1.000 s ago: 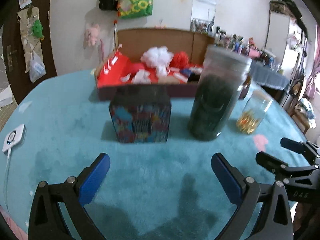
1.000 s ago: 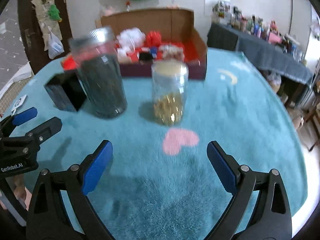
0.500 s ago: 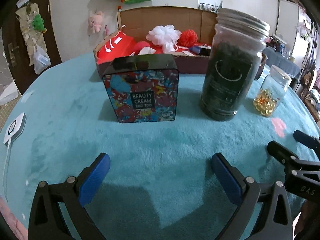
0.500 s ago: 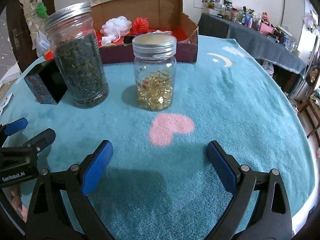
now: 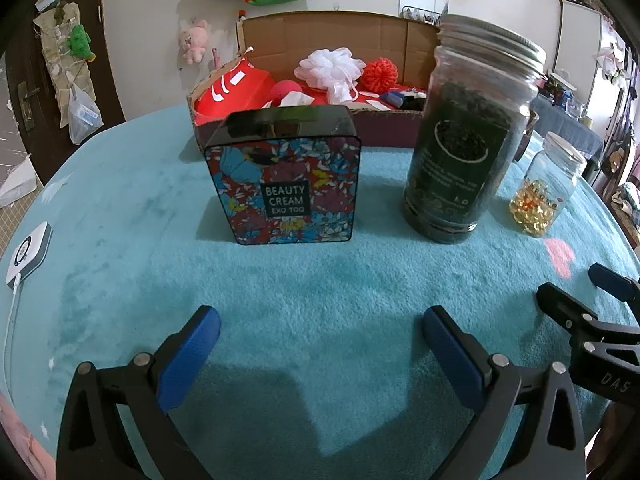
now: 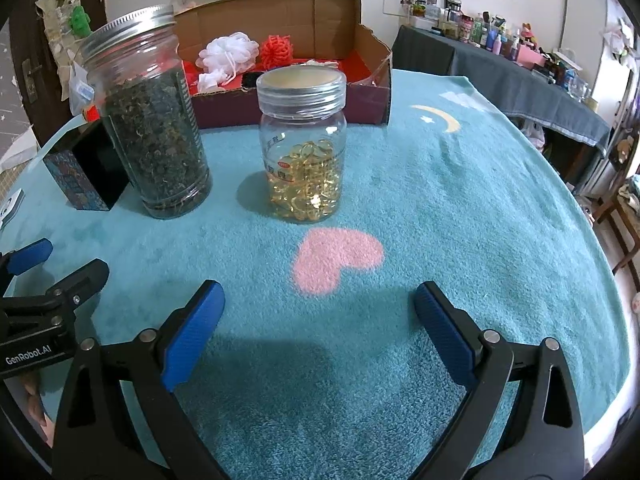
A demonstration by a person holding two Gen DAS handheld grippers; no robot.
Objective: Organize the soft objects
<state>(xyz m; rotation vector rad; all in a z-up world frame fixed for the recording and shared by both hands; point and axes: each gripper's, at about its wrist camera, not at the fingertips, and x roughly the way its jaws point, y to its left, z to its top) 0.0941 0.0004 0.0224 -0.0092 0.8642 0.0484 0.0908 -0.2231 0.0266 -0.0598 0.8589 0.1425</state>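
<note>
A cardboard box (image 5: 320, 36) (image 6: 280, 12) at the back of the table holds soft things: a white mesh pouf (image 5: 330, 66) (image 6: 230, 50), a red pouf (image 5: 380, 72) (image 6: 277, 49) and red cloth (image 5: 232, 88). In front of it stand a flowered "Beauty Cream" tin (image 5: 286, 176) (image 6: 84, 168), a tall jar of dark leaves (image 5: 464, 140) (image 6: 154, 120) and a small jar of yellow capsules (image 6: 304, 148) (image 5: 546, 190). My left gripper (image 5: 320, 344) hangs open, low over the blue cloth before the tin. My right gripper (image 6: 318, 328) is open too, before the capsule jar. Both are empty.
A teal plush cloth (image 6: 460, 208) with a pink heart (image 6: 336, 260) covers the round table. A white gadget with a cable (image 5: 28, 248) lies at the left edge. A dark-draped side table (image 6: 520, 80) crowded with bottles stands to the right. A door (image 5: 36, 80) is at the left.
Both grippers have dropped lower and come nearer the tin and jars, which now look bigger and sharper. Their jaws stay open. Nothing on the table has moved.
</note>
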